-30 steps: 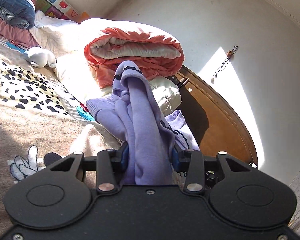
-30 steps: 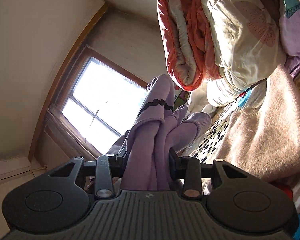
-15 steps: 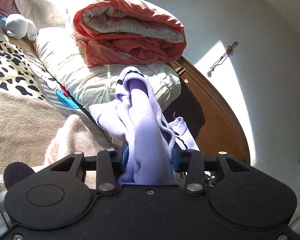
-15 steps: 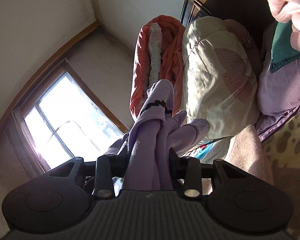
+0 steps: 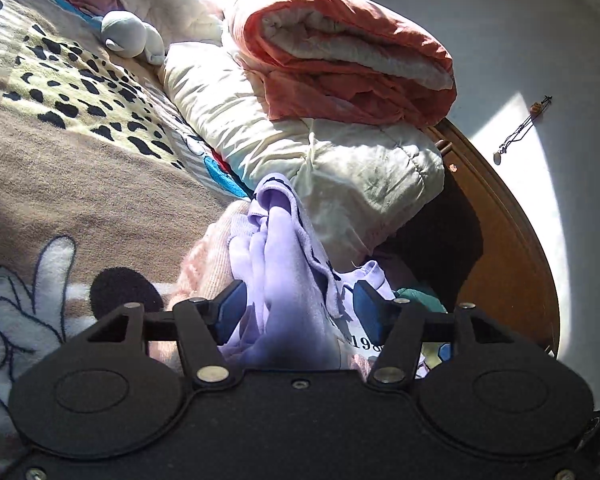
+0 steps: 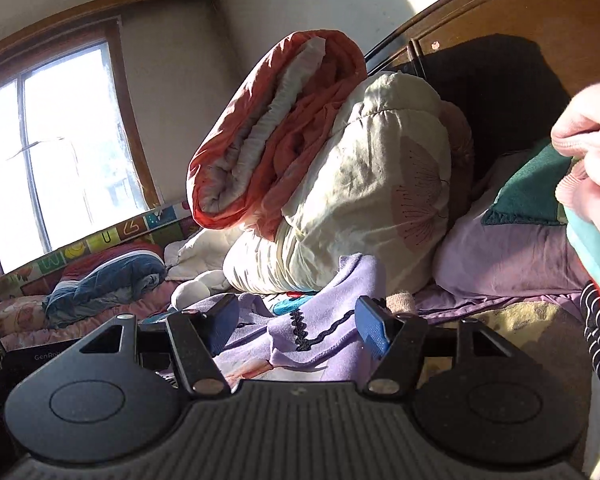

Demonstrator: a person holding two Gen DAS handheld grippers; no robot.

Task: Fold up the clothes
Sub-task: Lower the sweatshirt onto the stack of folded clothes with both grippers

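A lilac garment with black wavy trim [image 5: 284, 264] lies bunched between the spread fingers of my left gripper [image 5: 298, 312], which is open, low over the bed by a pink knit [image 5: 204, 264]. The same lilac garment [image 6: 320, 320] lies slack on the bed under my right gripper [image 6: 298, 324], also open, its blue pads apart with cloth loose between them.
A rolled orange quilt [image 5: 348, 52] sits on a cream duvet [image 5: 320, 148] against the wooden headboard [image 5: 512, 232]. A spotted blanket [image 5: 68, 92] covers the bed. A grey plush toy [image 5: 128, 36] lies far left. Stacked clothes [image 6: 540, 200] sit right; a window [image 6: 48, 152] left.
Both grippers came down toward the bed and opened, letting go of the lilac garment, which now lies slack between the spread fingers. The right view swung from the window down to the bed.
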